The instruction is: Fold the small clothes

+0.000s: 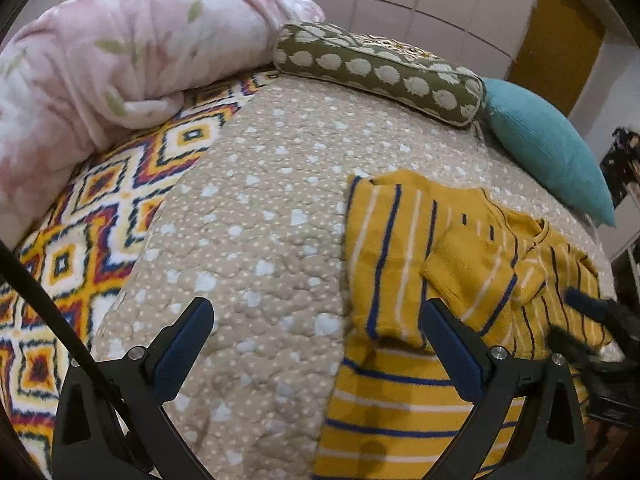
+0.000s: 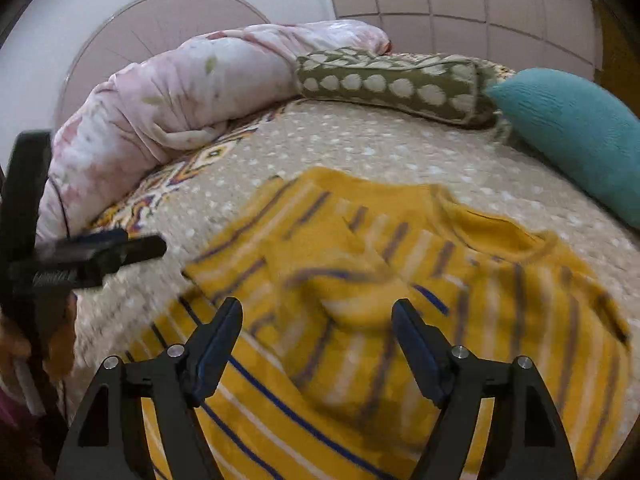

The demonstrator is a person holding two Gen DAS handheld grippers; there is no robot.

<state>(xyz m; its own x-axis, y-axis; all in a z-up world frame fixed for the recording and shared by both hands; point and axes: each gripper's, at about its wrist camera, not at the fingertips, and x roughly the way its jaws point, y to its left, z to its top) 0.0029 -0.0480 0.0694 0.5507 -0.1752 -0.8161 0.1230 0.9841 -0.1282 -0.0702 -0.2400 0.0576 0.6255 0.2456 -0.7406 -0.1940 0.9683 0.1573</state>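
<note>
A small yellow shirt with blue and white stripes (image 1: 432,280) lies partly folded on the beige dotted bedspread (image 1: 260,220), one sleeve turned over its body. My left gripper (image 1: 316,312) is open and empty, above the shirt's left edge. In the right wrist view the shirt (image 2: 380,280) fills the middle, and my right gripper (image 2: 318,312) is open and empty just above it. The left gripper also shows at the left edge of the right wrist view (image 2: 100,252), blurred. The right gripper shows blurred at the right edge of the left wrist view (image 1: 592,320).
A rolled pink floral blanket (image 1: 120,60) lies along the far left. An olive bolster with cream dots (image 1: 380,68) and a teal cushion (image 1: 552,148) line the far edge. A bright diamond-patterned cover (image 1: 80,248) shows at the left.
</note>
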